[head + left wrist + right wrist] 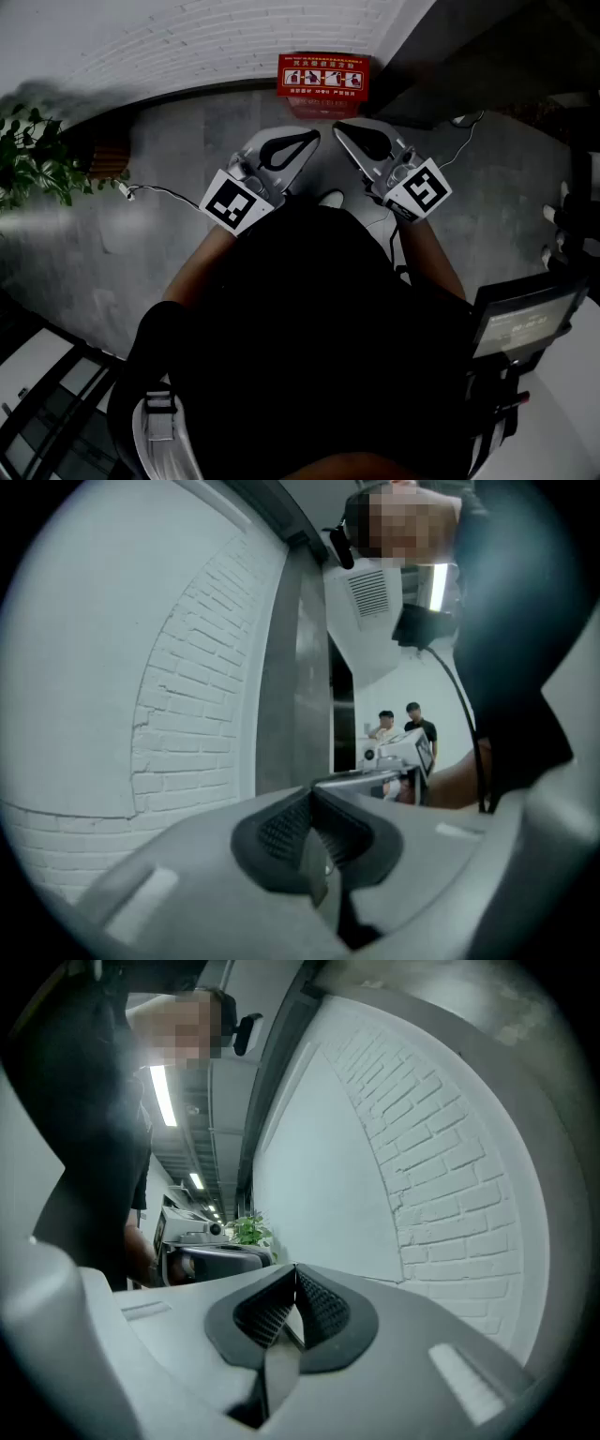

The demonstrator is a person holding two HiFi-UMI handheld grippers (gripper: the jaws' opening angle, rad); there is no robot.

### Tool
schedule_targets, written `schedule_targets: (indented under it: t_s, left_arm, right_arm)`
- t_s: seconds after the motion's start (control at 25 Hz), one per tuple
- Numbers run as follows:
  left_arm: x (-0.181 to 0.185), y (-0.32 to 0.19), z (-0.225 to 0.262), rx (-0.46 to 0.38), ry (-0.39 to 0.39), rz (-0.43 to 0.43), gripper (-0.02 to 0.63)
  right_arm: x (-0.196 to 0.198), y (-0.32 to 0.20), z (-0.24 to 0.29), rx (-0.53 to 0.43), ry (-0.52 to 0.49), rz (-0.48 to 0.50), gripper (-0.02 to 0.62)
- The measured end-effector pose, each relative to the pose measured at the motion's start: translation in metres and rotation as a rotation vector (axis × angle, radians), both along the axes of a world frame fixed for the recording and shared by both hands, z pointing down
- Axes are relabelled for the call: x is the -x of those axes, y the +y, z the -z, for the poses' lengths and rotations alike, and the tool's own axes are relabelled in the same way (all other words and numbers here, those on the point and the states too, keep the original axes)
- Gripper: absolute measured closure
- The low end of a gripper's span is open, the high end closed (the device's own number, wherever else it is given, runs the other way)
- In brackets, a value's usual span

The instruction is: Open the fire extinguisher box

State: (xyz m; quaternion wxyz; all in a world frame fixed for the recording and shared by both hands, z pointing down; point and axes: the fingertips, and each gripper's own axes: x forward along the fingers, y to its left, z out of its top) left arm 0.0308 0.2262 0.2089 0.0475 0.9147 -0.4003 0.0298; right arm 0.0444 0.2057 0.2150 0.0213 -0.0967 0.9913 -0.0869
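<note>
The red fire extinguisher box (322, 79) stands on the floor against the white brick wall, seen from above with its printed top closed. My left gripper (313, 138) and right gripper (339, 127) are held side by side just short of the box, tips toward it, touching nothing. In the left gripper view the jaws (313, 791) meet with nothing between them. The right gripper (294, 1269) is shut the same way and empty. Neither gripper view shows the box; both look up along the wall.
A potted plant (33, 159) stands at the left by the wall. A white cable (159, 191) trails over the grey floor. A dark unit with a screen (520, 323) is at my right. Two people (401, 726) stand far down the corridor.
</note>
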Motion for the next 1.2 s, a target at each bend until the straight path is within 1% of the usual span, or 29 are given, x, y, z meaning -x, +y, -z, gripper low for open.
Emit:
schedule_targets:
  t_s: [0.2,0.32,0.52,0.68,0.84,0.96,1.08,1.2]
  left_arm:
    - [-0.007,-0.002,-0.007,-0.010,-0.023,0.015,0.606]
    - [-0.002,-0.011,-0.005,-0.001,-0.018,0.022,0.606]
    - [0.017,-0.059,-0.013,0.002,0.003,0.010,0.606]
    - [0.035,-0.095,-0.012,-0.015,0.029,-0.026,0.606]
    - [0.059,-0.136,-0.004,-0.029,0.059,-0.059,0.606]
    - [0.085,-0.167,-0.009,-0.019,0.084,-0.072,0.606]
    - [0.109,-0.195,-0.027,0.013,0.091,-0.079,0.606]
    - [0.126,-0.219,-0.040,0.000,0.086,-0.080,0.606]
  right_arm:
    - [-0.006,-0.008,-0.004,-0.006,-0.014,0.001,0.585]
    - [0.000,-0.016,-0.004,-0.006,-0.006,0.005,0.585]
    - [0.021,-0.060,-0.011,0.002,0.010,-0.007,0.584]
    - [0.040,-0.091,-0.008,-0.011,0.034,-0.036,0.585]
    - [0.061,-0.132,-0.002,-0.035,0.029,-0.077,0.584]
    - [0.084,-0.155,-0.009,-0.002,0.080,-0.098,0.585]
    - [0.099,-0.179,-0.026,0.025,0.111,-0.123,0.584]
    - [0.106,-0.201,-0.037,0.047,0.117,-0.157,0.584]
